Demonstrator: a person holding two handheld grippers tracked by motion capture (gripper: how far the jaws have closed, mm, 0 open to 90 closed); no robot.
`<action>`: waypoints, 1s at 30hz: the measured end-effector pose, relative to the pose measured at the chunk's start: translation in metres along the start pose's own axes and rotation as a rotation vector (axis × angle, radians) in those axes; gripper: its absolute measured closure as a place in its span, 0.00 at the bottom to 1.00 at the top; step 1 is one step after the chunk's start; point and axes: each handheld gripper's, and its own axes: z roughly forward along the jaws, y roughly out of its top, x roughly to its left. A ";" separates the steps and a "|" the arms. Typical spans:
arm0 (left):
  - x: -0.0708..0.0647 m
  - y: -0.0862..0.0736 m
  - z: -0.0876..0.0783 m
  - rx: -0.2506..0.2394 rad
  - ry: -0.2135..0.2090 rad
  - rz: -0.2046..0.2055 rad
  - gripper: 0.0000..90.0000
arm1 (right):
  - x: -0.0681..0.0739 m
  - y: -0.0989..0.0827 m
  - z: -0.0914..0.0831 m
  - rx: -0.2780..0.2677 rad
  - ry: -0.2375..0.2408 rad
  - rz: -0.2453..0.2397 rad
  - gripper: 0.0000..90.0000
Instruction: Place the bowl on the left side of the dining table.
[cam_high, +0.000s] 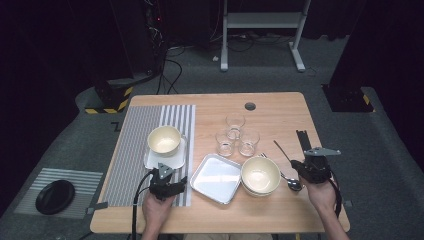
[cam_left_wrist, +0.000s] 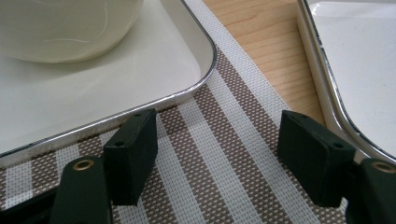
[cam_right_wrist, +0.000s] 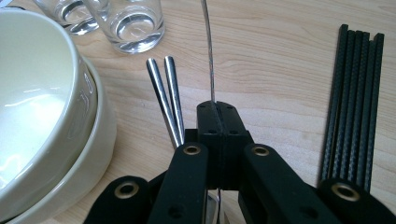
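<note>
The spoon (cam_right_wrist: 211, 56) lies near the table's right edge, just right of the stacked bowls (cam_high: 260, 176). My right claw (cam_right_wrist: 217, 122) is clamped tight on its thin handle. It's light, stiff, slippery steel, so I grip mid-handle. My left claw (cam_left_wrist: 219, 156) hangs open, empty, over the striped mat (cam_left_wrist: 224, 154).

spoon (cam_right_wrist: 210, 51) handle cut off, bowl perhaps hidden

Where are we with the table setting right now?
Looks done: one bowl sits on a tray on the striped mat. In hand: the right tool is shut on a spoon. The left tool hangs open over the mat. Left: stacked bowls, second tray, glasses, chopsticks.
</note>
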 end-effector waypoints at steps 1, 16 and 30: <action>0.000 0.000 0.000 0.001 0.000 0.005 0.33 | 0.000 0.000 0.000 -0.001 0.001 -0.006 1.00; 0.001 0.000 0.000 0.005 0.001 0.022 0.32 | 0.002 0.002 -0.005 -0.013 0.019 -0.024 1.00; 0.001 0.001 0.000 0.006 -0.003 0.023 0.30 | 0.002 0.004 -0.012 -0.029 0.036 -0.030 1.00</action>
